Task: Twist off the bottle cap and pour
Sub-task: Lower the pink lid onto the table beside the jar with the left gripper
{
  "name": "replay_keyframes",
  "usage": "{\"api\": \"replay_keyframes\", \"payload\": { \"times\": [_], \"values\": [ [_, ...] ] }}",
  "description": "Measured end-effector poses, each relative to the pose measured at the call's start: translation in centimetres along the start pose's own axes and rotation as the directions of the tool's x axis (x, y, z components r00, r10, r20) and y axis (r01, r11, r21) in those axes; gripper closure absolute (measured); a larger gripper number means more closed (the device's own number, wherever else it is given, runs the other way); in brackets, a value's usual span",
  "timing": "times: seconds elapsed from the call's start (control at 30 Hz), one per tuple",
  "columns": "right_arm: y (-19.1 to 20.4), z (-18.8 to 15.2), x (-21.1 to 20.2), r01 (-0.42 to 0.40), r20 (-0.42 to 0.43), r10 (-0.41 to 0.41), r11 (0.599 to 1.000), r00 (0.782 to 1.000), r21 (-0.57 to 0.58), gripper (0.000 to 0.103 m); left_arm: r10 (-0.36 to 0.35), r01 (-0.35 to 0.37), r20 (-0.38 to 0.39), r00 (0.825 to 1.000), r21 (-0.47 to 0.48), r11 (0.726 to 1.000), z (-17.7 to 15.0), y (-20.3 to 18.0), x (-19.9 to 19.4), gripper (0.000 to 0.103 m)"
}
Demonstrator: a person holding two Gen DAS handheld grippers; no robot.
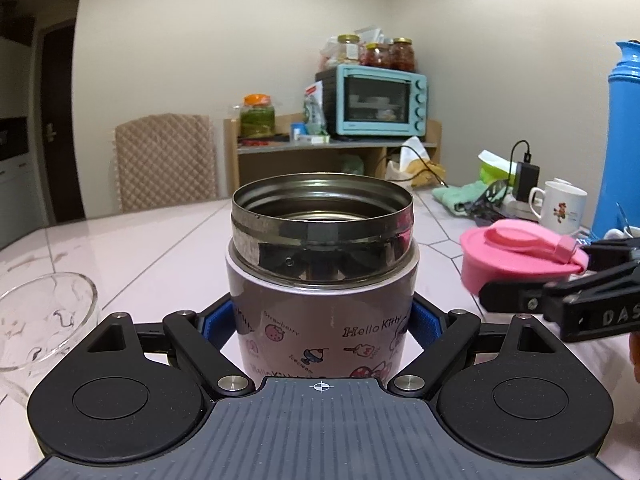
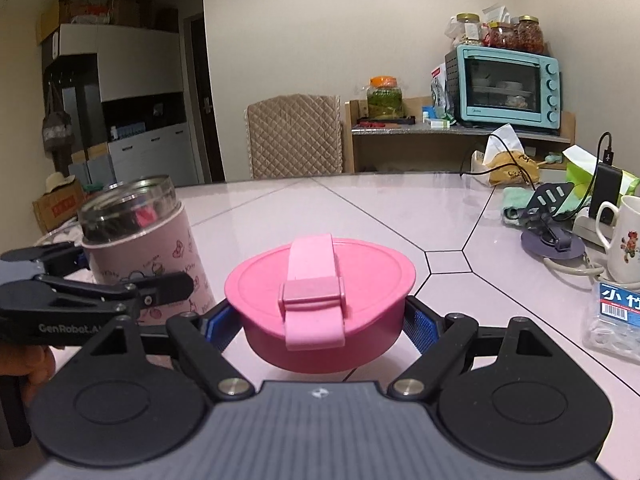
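Steel-rimmed bottle [image 1: 322, 280] uncapped in left jaws; pink cap [image 2: 320, 300] in right.

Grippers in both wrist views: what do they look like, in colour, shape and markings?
Both match: black linkage arms with silver pivot screws, round black discs beside a ribbed grey body, blue ribbed pads. The left gripper reads "GenRobot.AI" on its side; the right gripper shows "DAS".

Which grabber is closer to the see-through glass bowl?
Left. The left gripper, shut on the pink jar, has the glass bowl just off its left side. The right gripper holds the pink lid on the jar's far side, farther from the bowl.
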State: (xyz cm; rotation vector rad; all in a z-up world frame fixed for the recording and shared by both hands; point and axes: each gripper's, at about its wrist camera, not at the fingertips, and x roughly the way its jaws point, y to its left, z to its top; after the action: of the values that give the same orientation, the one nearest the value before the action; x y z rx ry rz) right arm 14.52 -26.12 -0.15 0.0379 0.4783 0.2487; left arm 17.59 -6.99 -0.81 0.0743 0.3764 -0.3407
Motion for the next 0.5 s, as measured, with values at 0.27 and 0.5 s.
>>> {"api": "replay_keyframes", "payload": {
  "times": [0.27,0.5],
  "values": [
    [-0.2,-0.3,0.9,0.012,-0.034,-0.012,1.0,0.999,-0.006,0.017,0.007,-0.007,0.004,1.0,-0.004,1.0,0.0,-0.1,0.0,0.013],
    [-0.2,-0.5,1.3,0.018,-0.048,-0.018,1.0,0.999,-0.012,0.017,0.013,-0.013,-0.006,1.0,0.004,1.0,0.1,-0.4,0.1,0.011]
  ]
}}
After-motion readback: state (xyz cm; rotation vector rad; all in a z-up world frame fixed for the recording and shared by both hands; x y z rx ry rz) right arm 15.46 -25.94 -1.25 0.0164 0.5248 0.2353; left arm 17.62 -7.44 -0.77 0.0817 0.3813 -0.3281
